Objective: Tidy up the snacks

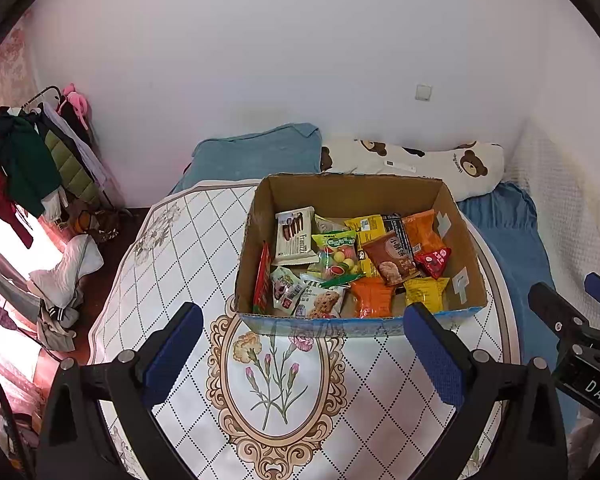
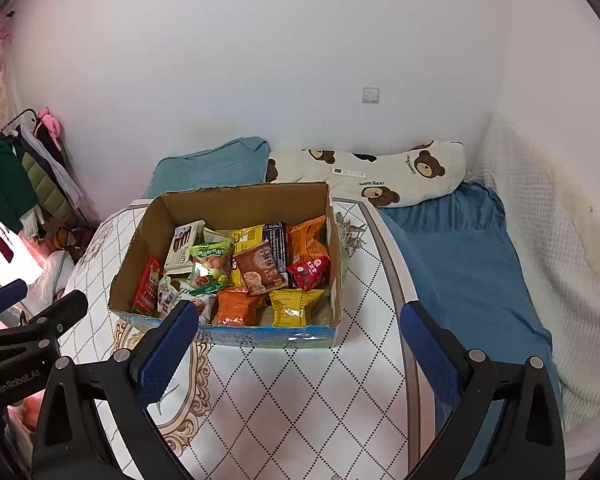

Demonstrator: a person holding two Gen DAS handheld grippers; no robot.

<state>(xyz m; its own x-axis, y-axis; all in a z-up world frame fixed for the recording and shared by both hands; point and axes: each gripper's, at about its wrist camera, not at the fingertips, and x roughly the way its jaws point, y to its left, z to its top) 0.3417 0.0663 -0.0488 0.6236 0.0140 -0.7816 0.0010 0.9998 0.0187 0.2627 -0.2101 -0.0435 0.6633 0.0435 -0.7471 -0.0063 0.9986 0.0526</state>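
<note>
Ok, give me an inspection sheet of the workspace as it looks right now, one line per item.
Surface: round table with a floral, diamond-pattern cover.
Job's things: open cardboard box on the table, snack packets piled loose inside.
Clutter: nothing seen on the table besides the box.
Grippers: left tongs and right tongs both open, empty, short of the box.
Cables: nothing seen.
Surroundings: bed with blue sheet, bear-print pillow, clothes rack, white wall.

I count one box (image 1: pixel 456 216) on my counter (image 1: pixel 172 264), two orange packets (image 1: pixel 372 298), two yellow ones (image 1: pixel 426 292), one brown (image 1: pixel 390 258), one red (image 1: pixel 434 262), and two pillows (image 1: pixel 260 152) behind.
</note>
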